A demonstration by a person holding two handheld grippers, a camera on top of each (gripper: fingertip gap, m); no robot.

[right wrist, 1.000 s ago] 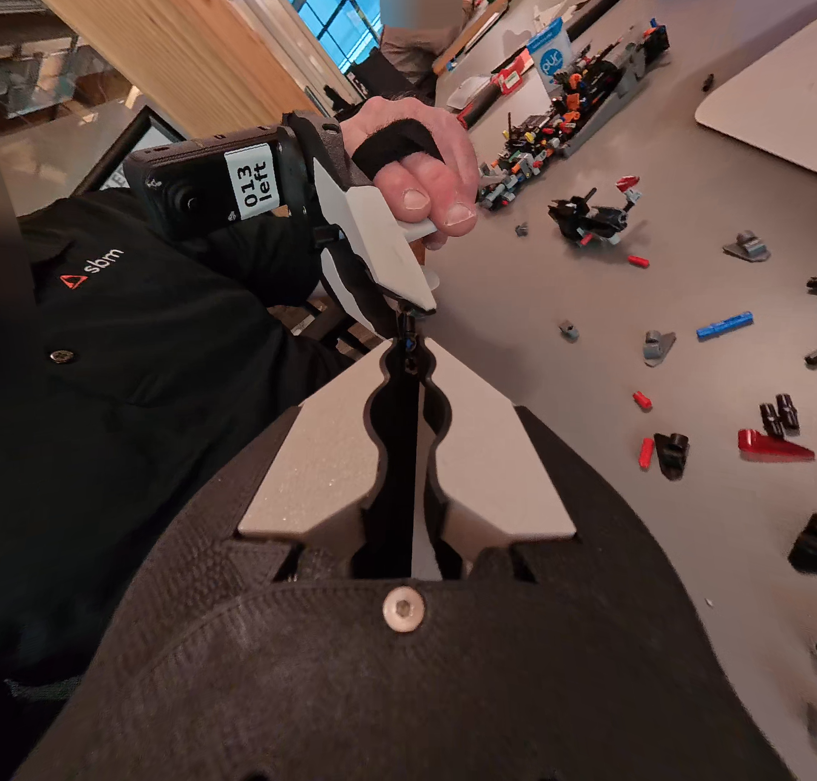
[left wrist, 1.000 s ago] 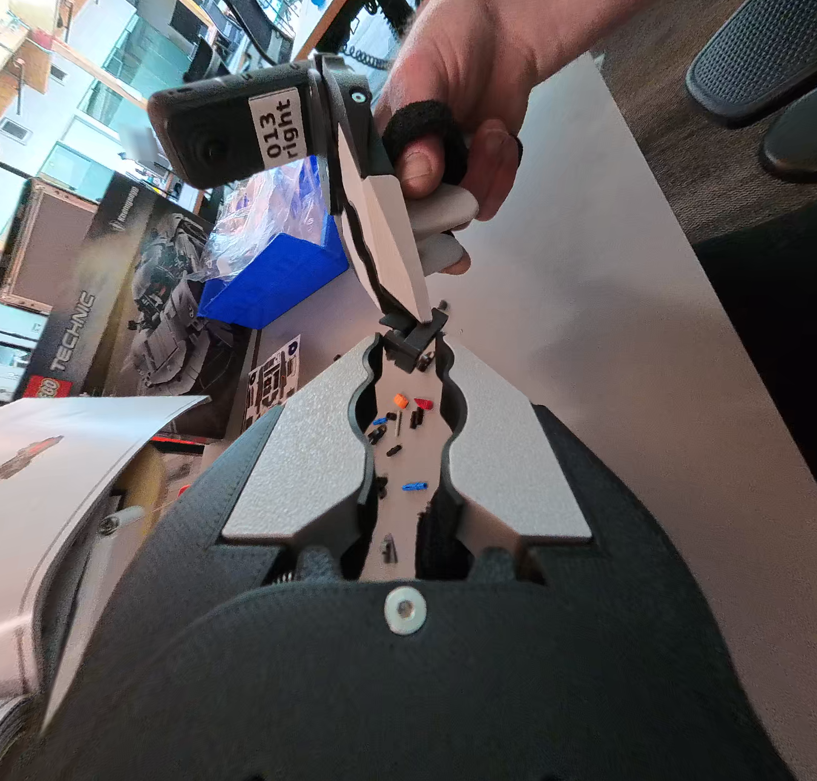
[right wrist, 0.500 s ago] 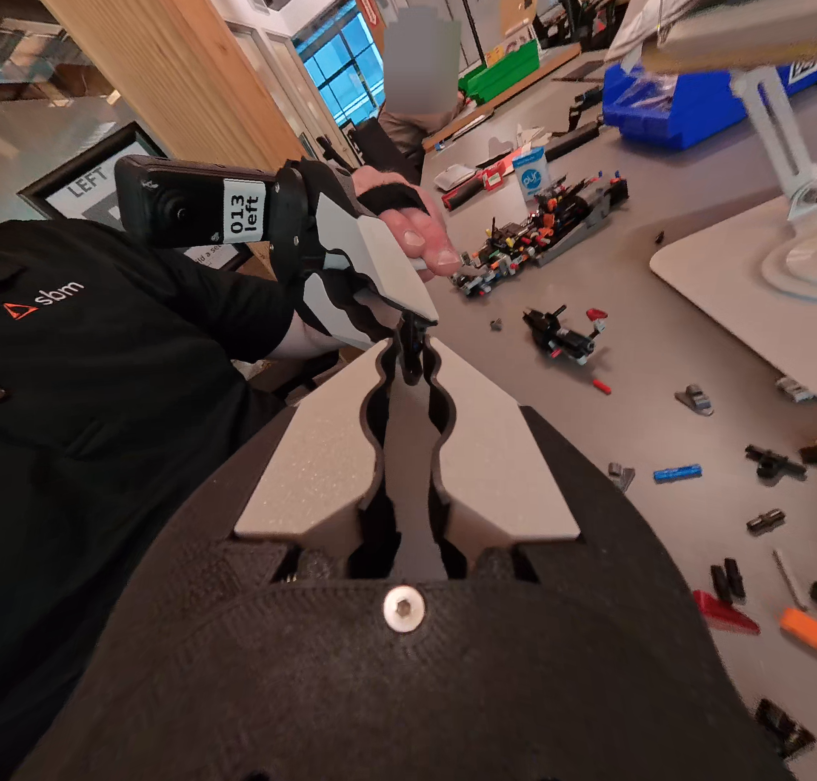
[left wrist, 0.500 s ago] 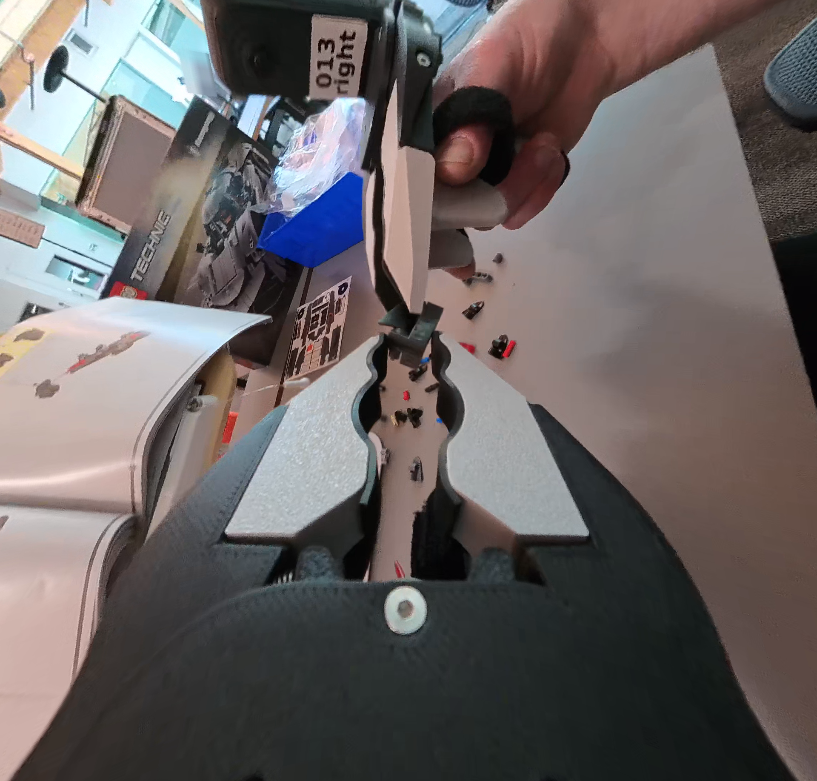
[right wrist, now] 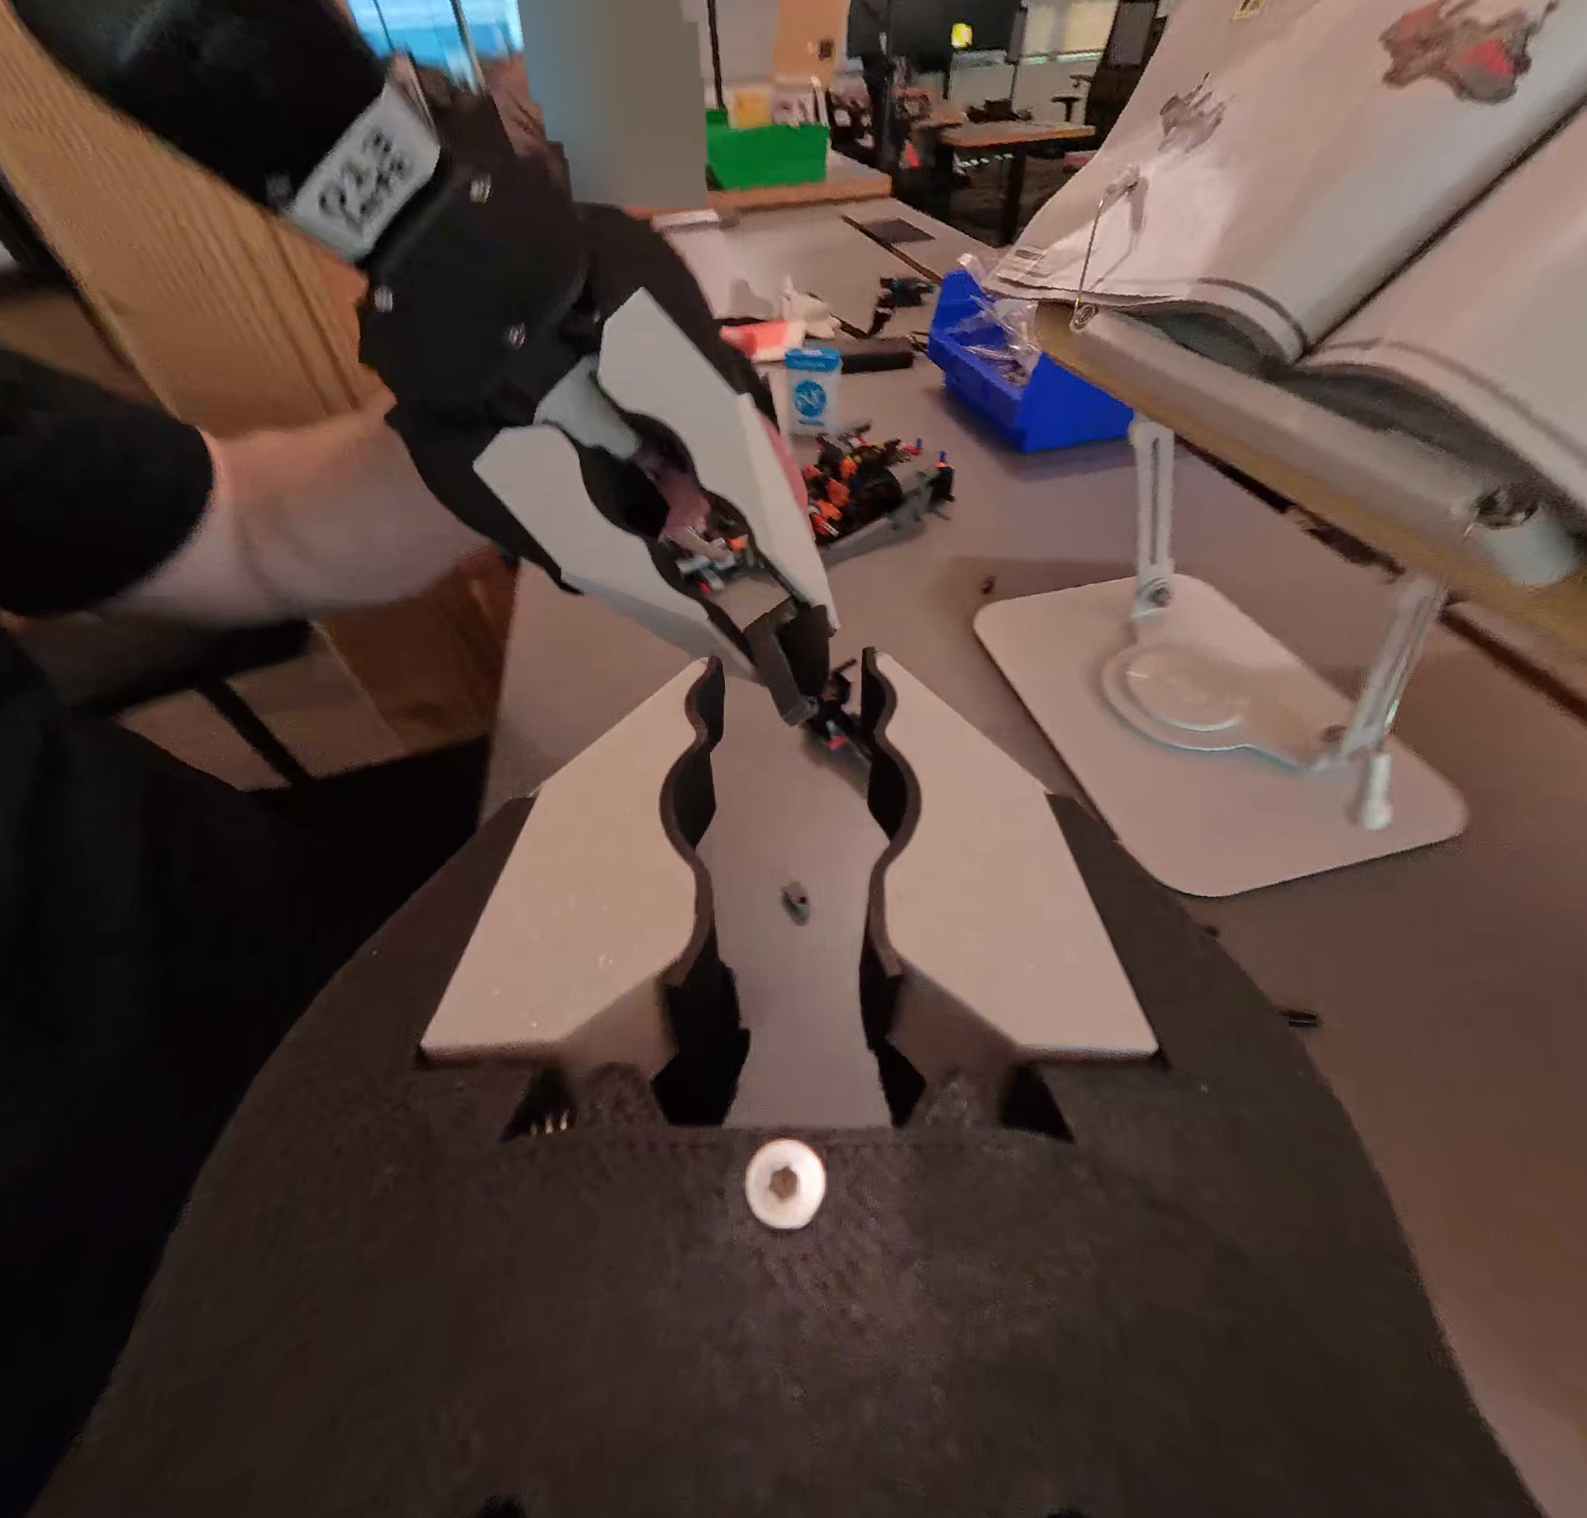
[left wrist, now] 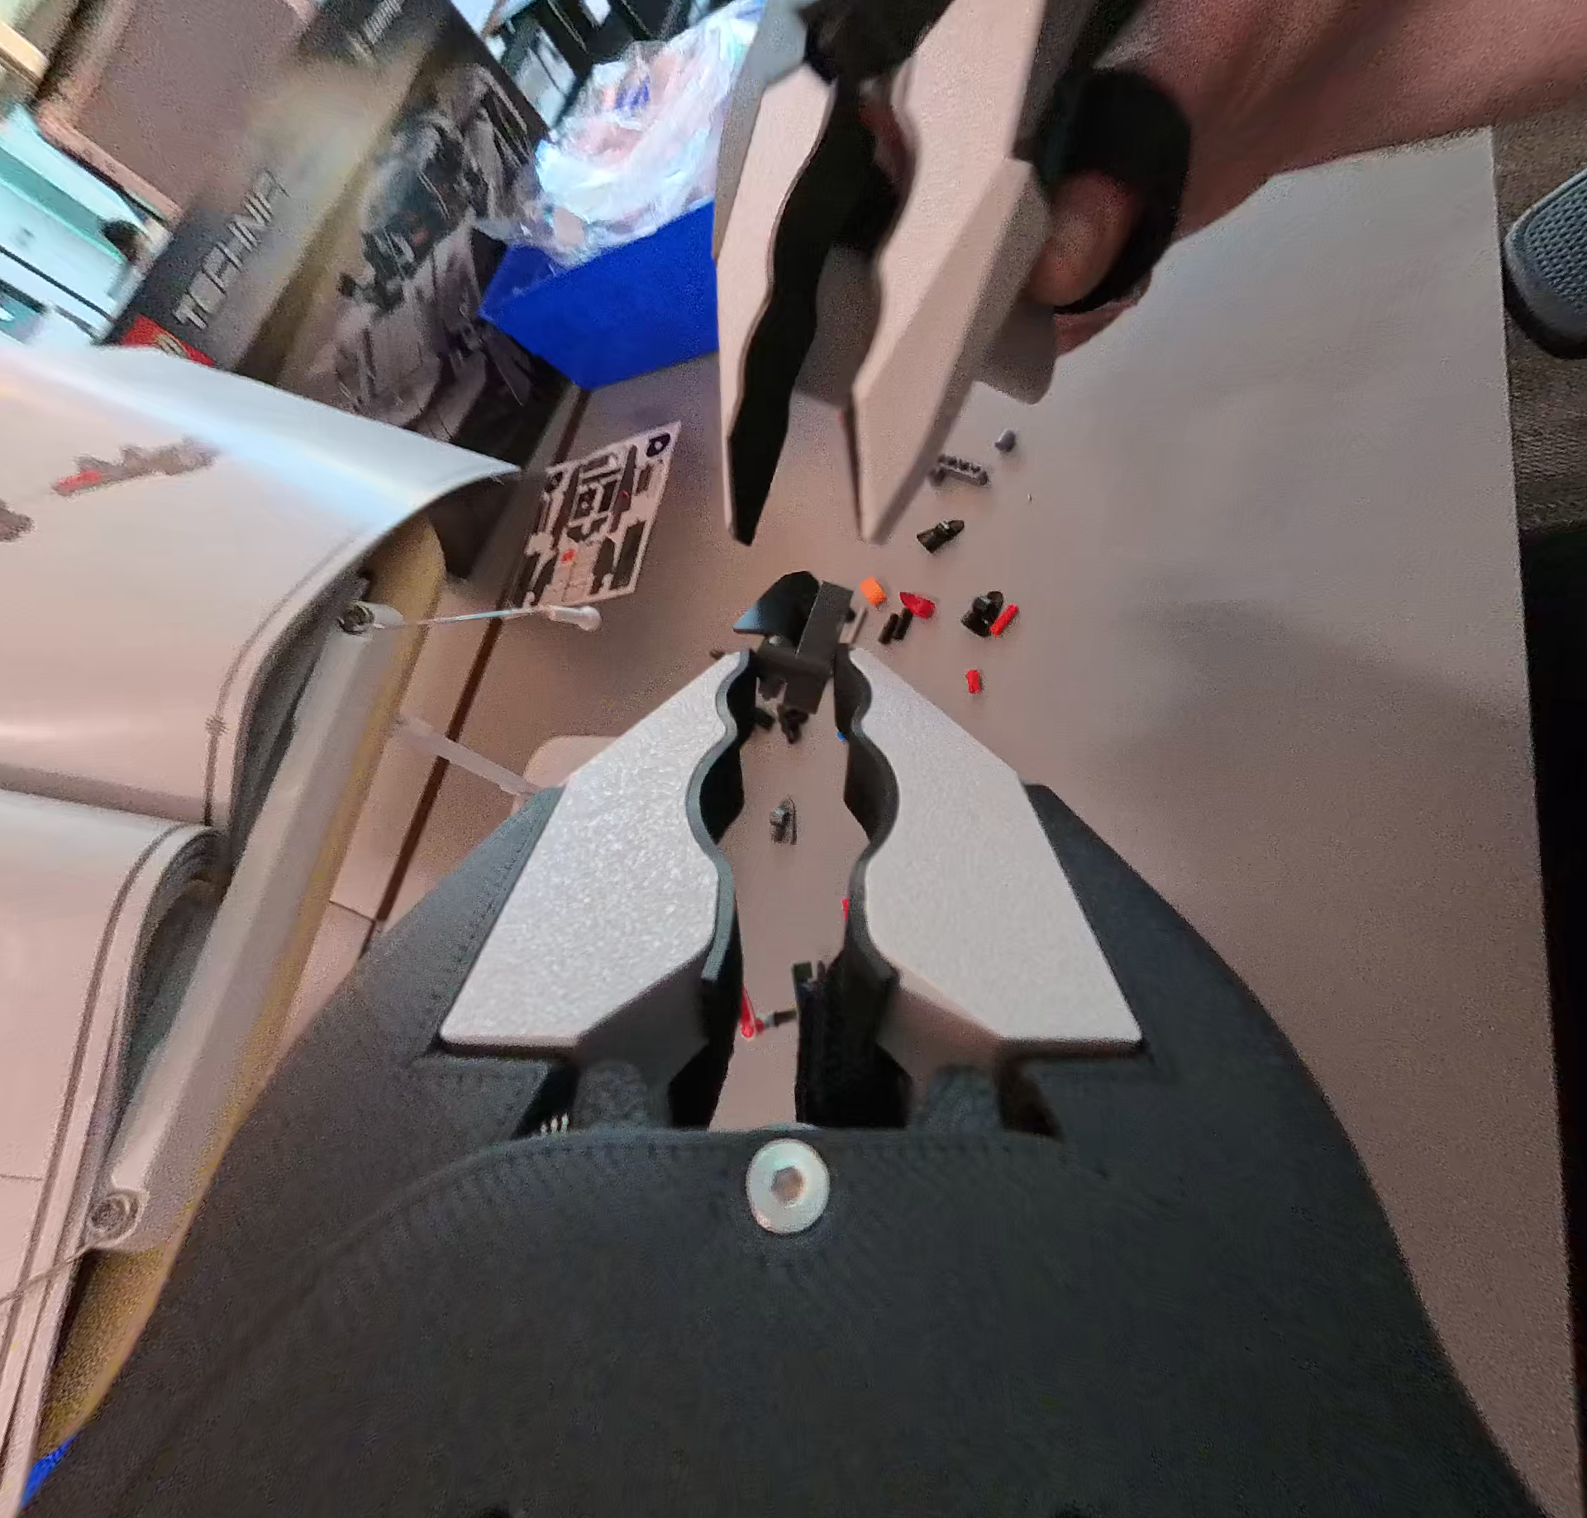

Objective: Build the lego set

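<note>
A grey worktop point(left wrist: 1202, 789) carries everything, and the largest thing on it is an open instruction book point(right wrist: 1340, 214) propped on a metal stand point(right wrist: 1202, 755) at the right of the right wrist view. Behind it sits a blue bin point(right wrist: 1022, 403) with clear bags in it, and in the left wrist view a dark set box point(left wrist: 343, 214) stands at the far left with a sticker sheet point(left wrist: 592, 523) lying flat in front of it. A long half-built lego model point(right wrist: 867, 489) in black, grey and orange lies mid-worktop, far from the camera. The left tool point(left wrist: 790, 661) is pinched on a small black lego assembly point(left wrist: 803, 626), held at the fingertips above the worktop. The right tool point(left wrist: 803, 532) hangs just above that assembly with its jaws parted by a narrow gap and nothing between them; a hand point(left wrist: 1288, 59) grips it from the upper right. Loose pieces lie scattered just right of the held assembly: an orange piece point(left wrist: 872, 590), a red piece point(left wrist: 917, 604) and several black pins point(left wrist: 893, 626).
</note>
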